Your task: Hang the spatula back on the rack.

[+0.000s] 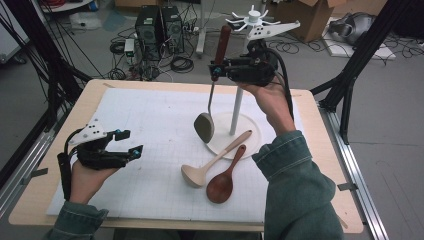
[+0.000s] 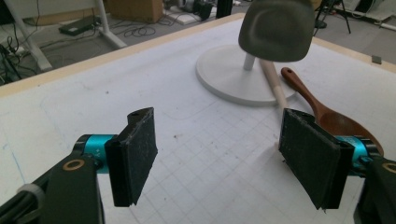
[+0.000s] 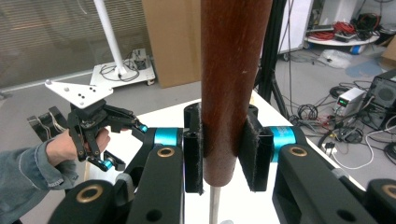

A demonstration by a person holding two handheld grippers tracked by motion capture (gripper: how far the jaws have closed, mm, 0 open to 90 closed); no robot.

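My right gripper is held high over the back of the mat, shut on the brown wooden handle of a ladle. The ladle hangs down on a thin metal shaft, and its grey head sits just above the mat beside the white stand's round base. That grey head also looms in the left gripper view, ahead of the jaws. My left gripper hovers low at the mat's left side, open, with nothing between its pads.
A pale wooden spoon and a dark brown spoon lie side by side on the white gridded mat, handles resting on the stand's base. The stand's pole rises to a hooked top. Cables and computers crowd the floor beyond the table.
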